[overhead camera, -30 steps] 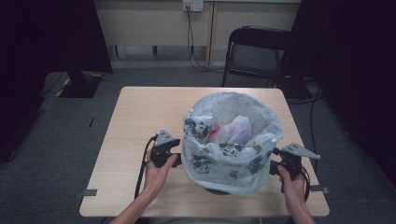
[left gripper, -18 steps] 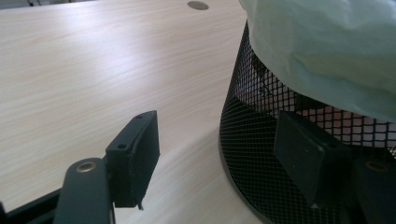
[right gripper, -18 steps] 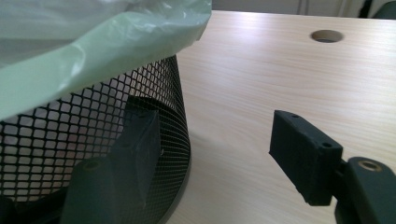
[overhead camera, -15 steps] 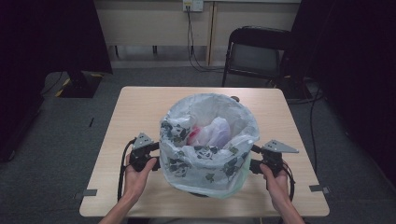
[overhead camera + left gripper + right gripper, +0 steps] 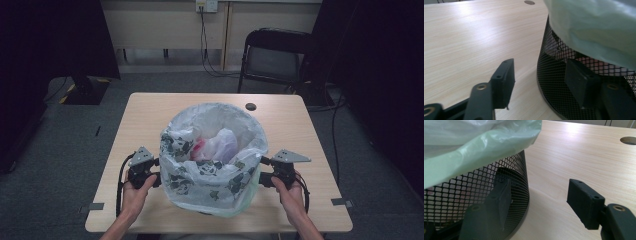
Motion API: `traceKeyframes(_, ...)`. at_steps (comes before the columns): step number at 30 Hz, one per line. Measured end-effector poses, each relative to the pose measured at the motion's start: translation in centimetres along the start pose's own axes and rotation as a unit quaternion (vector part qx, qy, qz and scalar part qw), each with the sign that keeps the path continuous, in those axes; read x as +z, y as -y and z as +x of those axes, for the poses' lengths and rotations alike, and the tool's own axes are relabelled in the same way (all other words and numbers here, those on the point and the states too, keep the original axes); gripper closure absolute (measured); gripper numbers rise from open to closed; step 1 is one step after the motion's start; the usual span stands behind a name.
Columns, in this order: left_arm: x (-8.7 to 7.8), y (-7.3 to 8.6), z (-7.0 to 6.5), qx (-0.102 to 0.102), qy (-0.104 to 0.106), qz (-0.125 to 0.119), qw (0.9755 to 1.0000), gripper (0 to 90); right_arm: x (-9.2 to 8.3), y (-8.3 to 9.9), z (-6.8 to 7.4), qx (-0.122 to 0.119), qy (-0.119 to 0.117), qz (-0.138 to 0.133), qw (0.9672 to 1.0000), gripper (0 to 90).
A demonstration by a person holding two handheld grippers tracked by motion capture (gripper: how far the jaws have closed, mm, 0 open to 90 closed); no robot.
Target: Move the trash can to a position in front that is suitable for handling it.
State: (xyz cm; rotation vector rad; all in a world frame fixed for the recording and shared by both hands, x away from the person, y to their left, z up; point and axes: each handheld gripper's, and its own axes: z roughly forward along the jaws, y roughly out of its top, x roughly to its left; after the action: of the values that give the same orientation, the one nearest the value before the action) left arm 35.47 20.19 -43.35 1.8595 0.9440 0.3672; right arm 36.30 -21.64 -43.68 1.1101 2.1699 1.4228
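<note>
Now that we have drawn the black wire-mesh bin (image 5: 220, 207) with its leaf-printed pale green plastic liner (image 5: 212, 172) nearer the wooden table's (image 5: 150, 115) front edge, our left gripper (image 5: 156, 175) and right gripper (image 5: 264, 172) flank it, jaws apart; the left jaws have just been closing, gripping nothing yet.

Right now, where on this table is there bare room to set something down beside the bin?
The far left of the table, between its left edge and the mesh bin, is bare wood. The far right, past the small cable hole, is bare too. The near side is crowded: the left gripper and right gripper flank the bin.
</note>
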Motion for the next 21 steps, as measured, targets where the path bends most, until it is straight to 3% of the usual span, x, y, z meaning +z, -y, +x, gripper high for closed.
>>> traceKeyframes(6,0.4,-0.1,-0.1,0.000,0.026,0.003,0.9997,41.8,-0.8,0.4,-0.2,0.005,0.003,0.000,1.0000,32.5)
traceKeyframes(9,0.5,-0.1,-0.4,0.005,0.017,0.003,0.9998,36.0,-1.1,0.5,-0.5,0.009,0.016,0.003,0.9998,20.8)
traceKeyframes(12,0.4,-0.1,0.1,-0.012,0.028,0.005,0.9995,29.7,-0.9,0.6,-1.1,0.014,0.012,0.000,0.9998,16.3)
traceKeyframes(14,0.1,-0.2,0.5,-0.012,0.026,-0.003,0.9996,26.5,-0.9,0.5,-1.5,0.023,0.014,-0.003,0.9996,15.3)
traceKeyframes(16,-0.1,-0.2,1.0,-0.009,0.006,-0.001,0.9999,26.4,-1.0,0.4,-1.7,0.037,0.024,-0.002,0.9990,15.0)
traceKeyframes(21,-0.6,-0.2,2.1,-0.026,0.019,-0.005,0.9995,24.9,-1.2,0.2,-2.0,0.044,0.027,0.011,0.9986,19.5)
